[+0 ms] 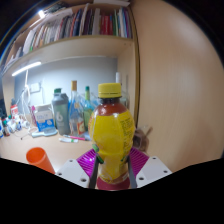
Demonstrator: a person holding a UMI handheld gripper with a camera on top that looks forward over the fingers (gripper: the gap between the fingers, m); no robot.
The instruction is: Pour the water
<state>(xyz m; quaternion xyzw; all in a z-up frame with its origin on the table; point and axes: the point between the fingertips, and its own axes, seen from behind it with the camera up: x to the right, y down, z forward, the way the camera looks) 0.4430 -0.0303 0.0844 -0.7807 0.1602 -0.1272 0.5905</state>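
Bottle (pixel 112 140): yellow drink, yellow cap, upright, dead centre betw. the fingers, base down among the pads.
Gripper (pixel 112 172): pink pads (pixel 88 160) hug bottle both sides; looks clamped on it, tho contact is hard to confirm.
Cup (pixel 38 160): orange, on table (pixel 25 145), approx. 9 o'clock of bottle.
Other bottles (pixel 72 112): approx. 11 o'clock, behind.
Bookshelf (pixel 75 35): 12 o'clock, above.

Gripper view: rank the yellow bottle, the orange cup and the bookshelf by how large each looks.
1. Bookshelf, widest span.
2. Yellow bottle, enlarged by nearness, between the hand-held gripper fingers.
3. Orange cup, partly cut off.
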